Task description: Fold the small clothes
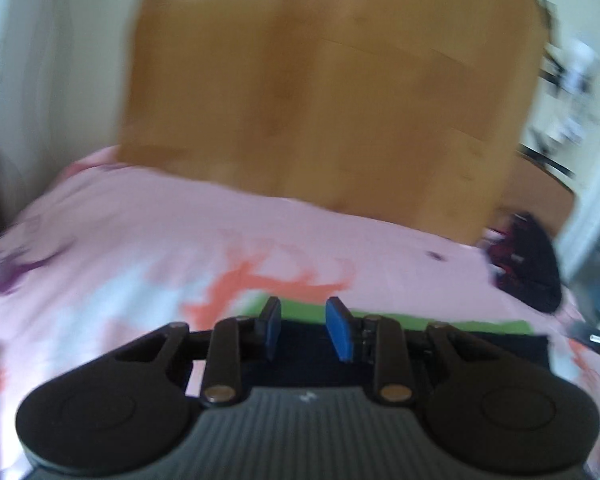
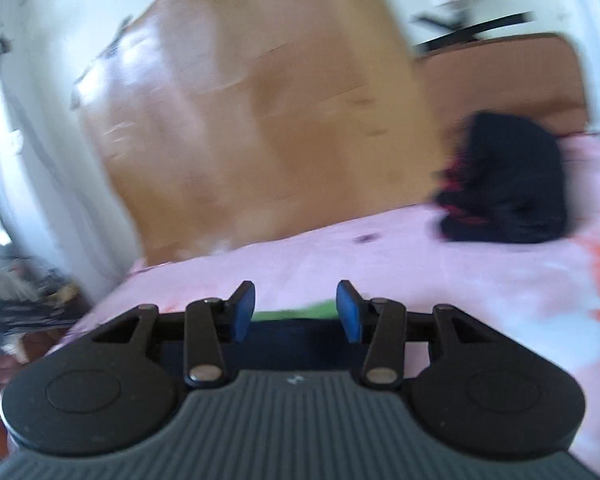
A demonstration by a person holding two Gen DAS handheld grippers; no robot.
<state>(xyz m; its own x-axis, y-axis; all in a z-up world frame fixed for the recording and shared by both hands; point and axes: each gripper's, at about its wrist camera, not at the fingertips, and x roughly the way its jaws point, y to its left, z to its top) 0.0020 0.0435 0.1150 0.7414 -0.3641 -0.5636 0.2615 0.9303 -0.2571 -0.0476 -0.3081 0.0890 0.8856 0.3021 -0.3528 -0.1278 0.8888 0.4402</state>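
Blurred tall wooden wardrobe (image 1: 332, 80) fills centre frame, white walls (image 1: 52, 60) either side, bright daylight; a bed under pink patterned sheet (image 1: 140, 232) spans the lower half.

Left tongs (image 1: 302, 328): black linkage arms, silver pivot pins, blue pads (image 1: 339, 332), two round black discs flanking a grey ribbed housing with a small white mark, lower frame. Right tongs (image 2: 296, 311): same build, blue pads (image 2: 348, 312). Skin visible at lower left edge of right view.

Left tongs (image 1: 303, 328) agape over navy-and-green garment (image 1: 440, 330) on pink bedsheet (image 1: 140, 232).
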